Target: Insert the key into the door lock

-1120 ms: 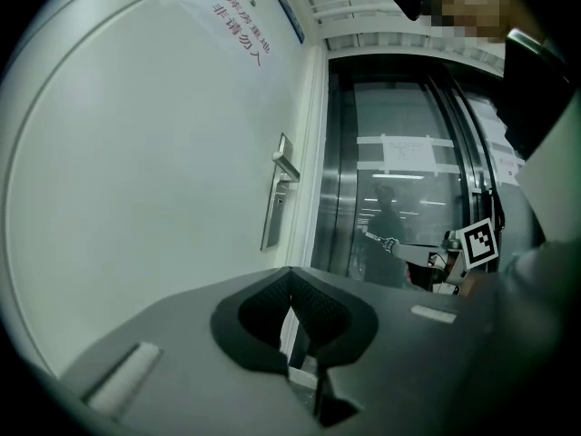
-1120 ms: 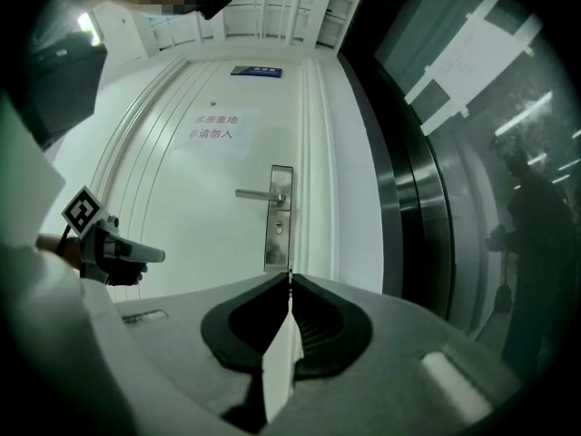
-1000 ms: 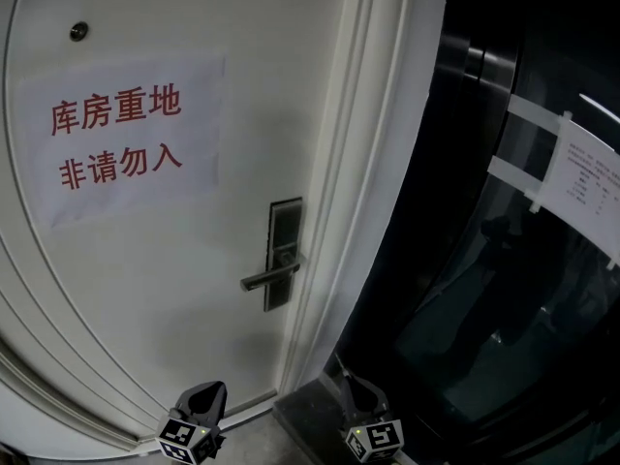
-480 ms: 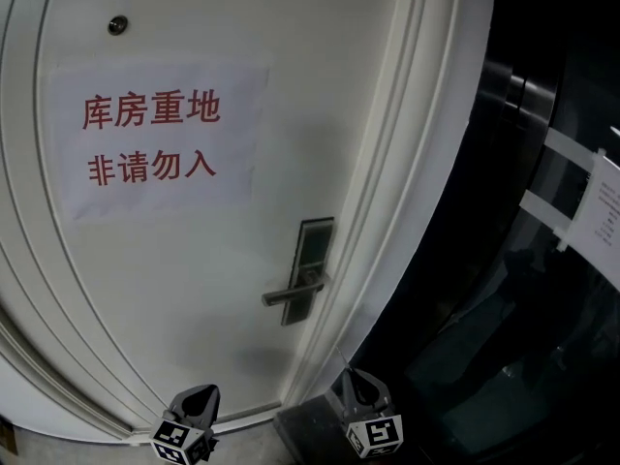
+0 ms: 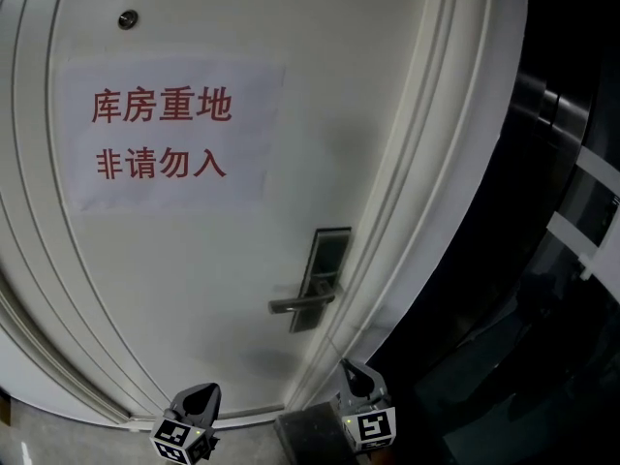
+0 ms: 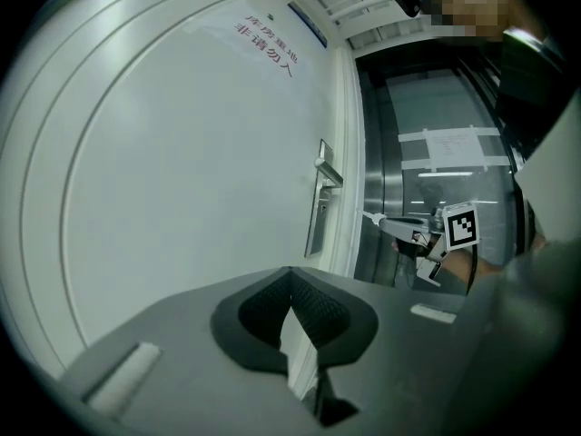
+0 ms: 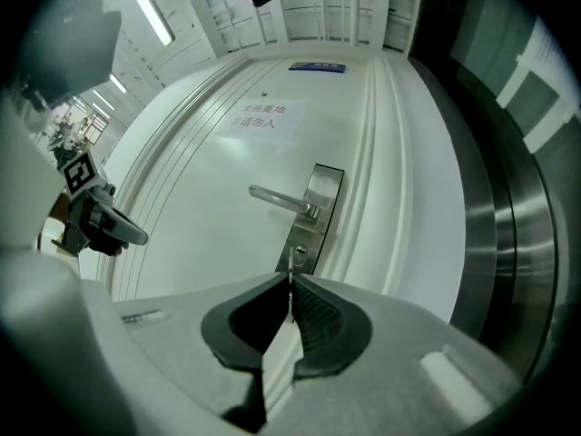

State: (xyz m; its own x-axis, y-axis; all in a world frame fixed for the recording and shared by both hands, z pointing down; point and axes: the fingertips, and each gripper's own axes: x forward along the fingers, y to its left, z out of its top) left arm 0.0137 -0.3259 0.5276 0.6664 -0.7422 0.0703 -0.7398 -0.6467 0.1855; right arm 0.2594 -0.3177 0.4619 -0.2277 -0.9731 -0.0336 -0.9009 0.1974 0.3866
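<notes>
White door (image 5: 194, 289) w/ red-lettered paper notice (image 5: 165, 134); dark glass panels (image 5: 542, 356) to its right. R gripper (image 5: 347, 368) low in head view, jaws clamped on key (image 7: 291, 263), thin blade poking past tips. Lock plate (image 7: 313, 212) w/ lever handle (image 7: 281, 201) straight ahead of R gripper; keyhole (image 7: 299, 250) just above key tip, key apart from door. L gripper (image 5: 201, 393) to R gripper's left, jaws together, nothing betw. them.

Smooth, faintly glossy white door (image 5: 194, 289); matt paper notice (image 5: 165, 134) upper left; brushed metal lock plate (image 5: 327, 260) and handle (image 5: 300, 304); bright metal key (image 7: 290, 263); glossy dark wall (image 5: 542, 356) at right
</notes>
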